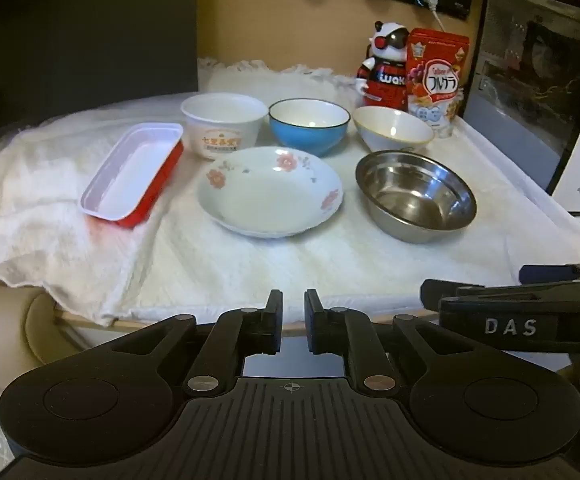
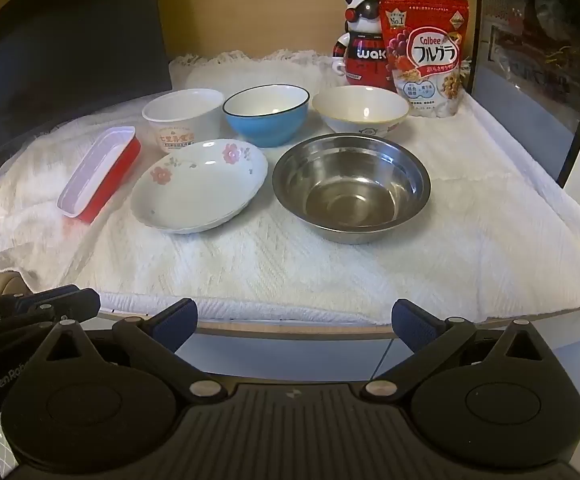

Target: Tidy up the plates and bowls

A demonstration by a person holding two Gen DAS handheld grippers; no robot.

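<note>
On a white cloth (image 1: 290,264) stand a flowered plate (image 1: 269,192) (image 2: 199,186), a steel bowl (image 1: 416,196) (image 2: 352,186), a blue bowl (image 1: 309,126) (image 2: 265,114), a cream bowl (image 1: 393,128) (image 2: 360,114), a white paper bowl (image 1: 222,124) (image 2: 181,118) and a red rectangular tray (image 1: 133,172) (image 2: 99,172). My left gripper (image 1: 293,300) is nearly shut and empty, at the table's front edge. My right gripper (image 2: 294,316) is open and empty, at the front edge too; it also shows at the right of the left wrist view.
A panda figure (image 1: 386,68) (image 2: 364,40) and a red cereal bag (image 1: 438,80) (image 2: 426,52) stand at the back right. A dark-doored appliance (image 1: 530,92) (image 2: 538,60) flanks the right side. A dark screen (image 1: 81,40) stands at the back left.
</note>
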